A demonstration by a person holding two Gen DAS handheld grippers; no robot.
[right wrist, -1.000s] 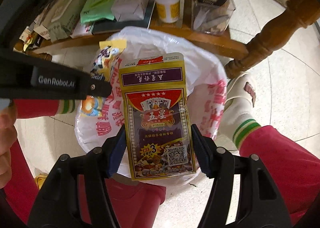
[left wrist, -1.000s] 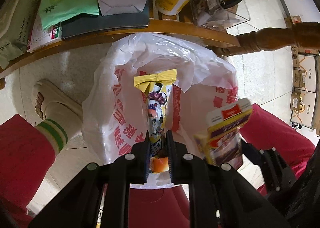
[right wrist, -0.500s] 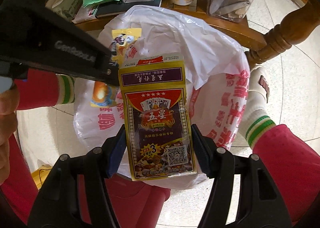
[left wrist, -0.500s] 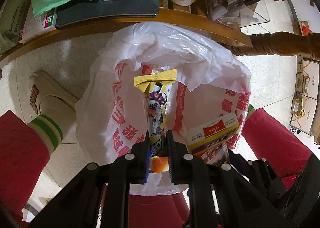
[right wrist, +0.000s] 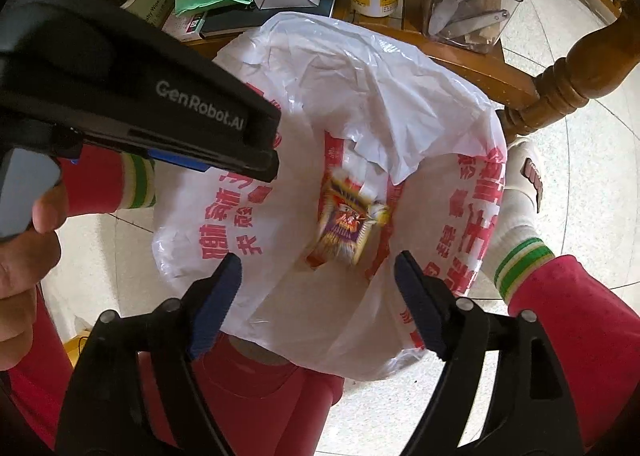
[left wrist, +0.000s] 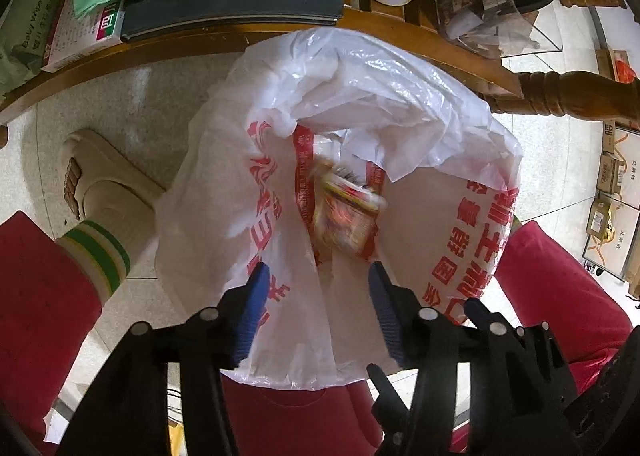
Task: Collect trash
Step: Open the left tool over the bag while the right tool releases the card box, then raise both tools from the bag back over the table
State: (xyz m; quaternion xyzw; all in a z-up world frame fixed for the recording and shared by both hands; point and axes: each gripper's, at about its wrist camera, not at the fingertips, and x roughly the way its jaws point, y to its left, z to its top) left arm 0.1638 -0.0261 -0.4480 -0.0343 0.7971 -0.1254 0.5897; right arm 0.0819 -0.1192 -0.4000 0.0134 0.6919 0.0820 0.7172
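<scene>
- Playing-card box (right wrist: 347, 225) and snack wrapper (left wrist: 345, 212): both blurred, inside the mouth of the white plastic bag (left wrist: 400, 112), apparently dropping toward the bottom. The two overlap in the blur; I cannot separate them cleanly.
- My right gripper (right wrist: 318, 292): jaws have just been opening, now stand apart with nothing between the pads. It points down over the bag.
- My left gripper (left wrist: 316, 308): jaws likewise have just been opening; nothing gripped, only bag film behind the gap.
- Risk: the bag is thin and slack, with nothing seen holding its rim. A folded flap (right wrist: 384, 128) overhangs the opening; it could catch the next drop.
- Risk: both grippers crowd the same mouth. Pulling out carelessly could snag film on a pad (left wrist: 250, 316) and tip the bag.
- Risk: the bag sits between my legs, just under the wooden table edge (left wrist: 180, 48); a knee shift could collapse it.
</scene>
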